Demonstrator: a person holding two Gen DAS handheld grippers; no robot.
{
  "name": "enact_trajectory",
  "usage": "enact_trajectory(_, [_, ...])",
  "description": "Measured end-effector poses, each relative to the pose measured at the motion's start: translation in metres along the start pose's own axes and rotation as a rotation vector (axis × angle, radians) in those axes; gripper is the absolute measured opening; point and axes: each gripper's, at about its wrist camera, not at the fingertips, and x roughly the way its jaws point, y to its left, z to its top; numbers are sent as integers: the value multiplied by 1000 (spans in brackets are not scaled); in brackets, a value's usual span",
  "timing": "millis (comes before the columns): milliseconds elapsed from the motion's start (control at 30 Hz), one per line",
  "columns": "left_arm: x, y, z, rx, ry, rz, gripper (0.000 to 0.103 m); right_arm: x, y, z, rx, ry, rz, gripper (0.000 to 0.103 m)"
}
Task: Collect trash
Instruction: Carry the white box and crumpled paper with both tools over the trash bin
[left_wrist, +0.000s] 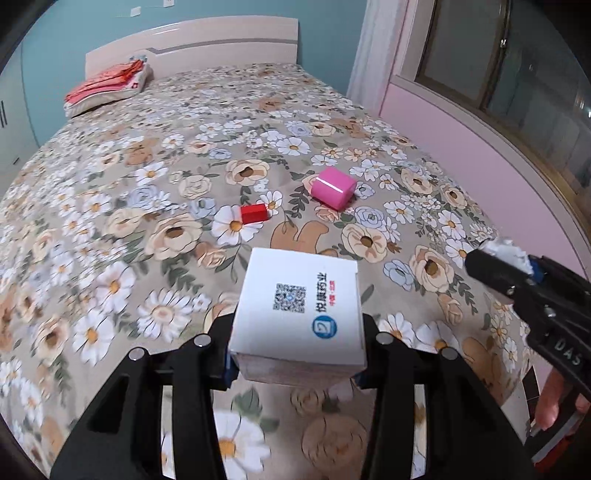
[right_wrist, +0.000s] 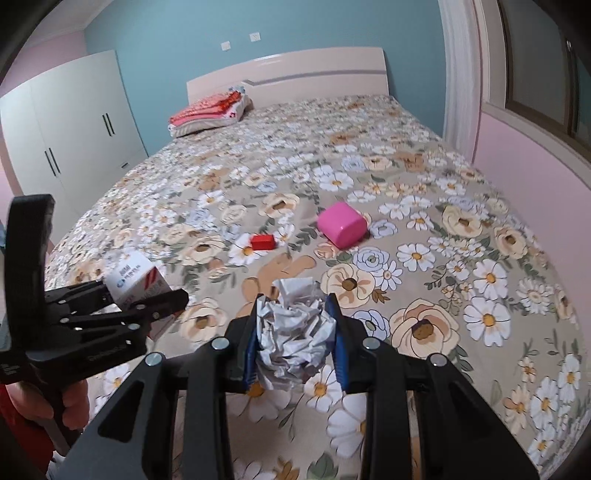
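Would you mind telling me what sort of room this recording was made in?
Almost certainly a bedroom: a large bed with a floral cover and pale headboard, folded bedding near its head, and a white wardrobe against the wall.

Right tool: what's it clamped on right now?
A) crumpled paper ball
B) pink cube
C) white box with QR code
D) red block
A. In the right wrist view the right tool has its blue-padded fingers shut on the crumpled paper ball; the white box sits in the left tool, and the red block and pink cube lie on the bed.
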Motion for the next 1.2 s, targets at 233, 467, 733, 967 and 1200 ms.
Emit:
enact_trajectory(233, [-70,-10,-23,-56,-34,54,45,-64,24,-8,-42,-44,11,34])
enact_trajectory(467, [-142,-25,-54,-56,-84,91,45,-128,48,-27,-80,-84,54,34])
enact_trajectory(733, [-209,-31,-97,-66,-117,110,45,-180,73,-56,-149,-104,115,34])
enact_trajectory(967, [-248,-25,-149,-88,-125,105,45,-210,96,-84,-196,-107,160,34])
enact_trajectory(1200, [-257,-26,-197,-78,-108,112,45,-229,114,-127,-248,-101,208,34])
